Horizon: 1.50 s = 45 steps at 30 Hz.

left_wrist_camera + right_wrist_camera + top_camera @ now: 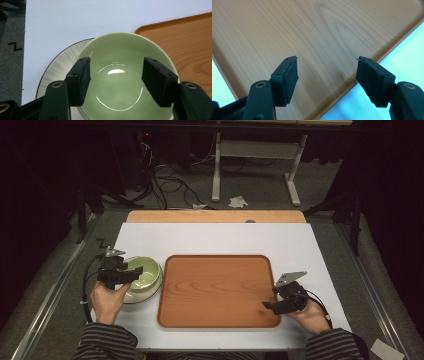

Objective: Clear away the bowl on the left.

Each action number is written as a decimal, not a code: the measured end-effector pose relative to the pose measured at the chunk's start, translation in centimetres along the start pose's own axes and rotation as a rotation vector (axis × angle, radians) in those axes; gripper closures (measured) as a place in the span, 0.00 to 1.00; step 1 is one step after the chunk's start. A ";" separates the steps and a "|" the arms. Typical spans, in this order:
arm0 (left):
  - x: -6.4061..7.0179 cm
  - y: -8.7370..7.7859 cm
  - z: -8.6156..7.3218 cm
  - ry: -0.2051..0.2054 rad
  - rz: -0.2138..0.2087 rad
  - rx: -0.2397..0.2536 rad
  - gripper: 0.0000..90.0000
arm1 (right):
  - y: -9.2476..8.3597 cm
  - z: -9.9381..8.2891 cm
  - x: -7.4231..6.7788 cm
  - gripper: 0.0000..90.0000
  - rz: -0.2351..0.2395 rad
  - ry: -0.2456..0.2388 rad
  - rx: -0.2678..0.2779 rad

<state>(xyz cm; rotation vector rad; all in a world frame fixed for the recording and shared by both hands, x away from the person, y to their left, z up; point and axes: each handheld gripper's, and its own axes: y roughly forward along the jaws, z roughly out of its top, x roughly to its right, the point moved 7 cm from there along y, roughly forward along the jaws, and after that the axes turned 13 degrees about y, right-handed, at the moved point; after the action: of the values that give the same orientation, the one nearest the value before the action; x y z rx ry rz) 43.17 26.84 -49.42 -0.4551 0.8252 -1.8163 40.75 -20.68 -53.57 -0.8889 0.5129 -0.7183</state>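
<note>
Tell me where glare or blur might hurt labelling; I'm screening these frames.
Left gripper view: bright arcs of glare inside the green bowl, otherwise sharp. Right gripper view: soft sheen on the wooden tray, white mat beside it washed out. High view: table evenly lit, surroundings dark.

A white sheet (210, 240) covers the wooden table (215, 216), and on the sheet lie a brown tray (218, 290) in the middle and a plate (58, 66) with a green bowl (146, 272) at the left.
</note>
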 end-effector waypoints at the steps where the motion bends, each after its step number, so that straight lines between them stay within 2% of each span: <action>1: -0.2 0.1 -0.1 -0.005 0.002 -0.004 0.45 | 0.0 0.0 0.0 0.40 0.000 0.000 0.001; 7: -0.9 0.4 -0.5 -0.048 0.002 -0.015 0.46 | 0.0 0.0 -0.1 0.39 0.004 -0.004 -0.001; 9: -0.9 0.5 -0.6 -0.061 -0.014 -0.008 0.47 | 0.0 0.0 0.0 0.39 0.003 -0.002 -0.001; 16: -1.1 0.4 -0.5 -0.063 -0.002 -0.002 0.47 | 0.0 0.0 -0.1 0.39 0.004 -0.001 -0.002; 22: -1.5 0.1 -0.5 -0.081 0.009 0.009 0.47 | 0.0 -0.1 0.0 0.39 0.003 -0.002 -0.007; 24: -1.8 0.1 -0.7 -0.084 0.027 -0.003 0.47 | 0.0 -0.1 0.0 0.39 0.003 0.001 -0.006; 28: -2.2 0.4 -1.1 -0.105 0.031 -0.027 0.47 | 0.0 -0.1 -0.1 0.39 0.004 -0.001 -0.010; 36: -2.4 1.7 -2.0 -0.116 0.024 -0.112 0.52 | 0.1 -0.1 0.0 0.39 0.001 -0.004 -0.014; 40: -2.3 2.1 -2.3 -0.126 0.008 -0.136 0.56 | 0.1 -0.1 -0.1 0.39 0.001 -0.005 -0.016; 41: -2.2 2.4 -2.4 -0.114 0.000 -0.161 0.58 | 0.2 -0.1 -0.1 0.39 0.007 -0.005 -0.012; 45: -1.9 2.7 -2.5 -0.109 -0.009 -0.183 0.61 | 0.2 -0.1 -0.1 0.39 0.004 -0.002 -0.014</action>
<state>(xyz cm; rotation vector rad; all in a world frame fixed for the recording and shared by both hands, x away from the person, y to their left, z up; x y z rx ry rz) 44.11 28.83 -52.98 -0.6708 0.9187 -1.7153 40.67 -20.61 -53.76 -0.9018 0.5181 -0.7105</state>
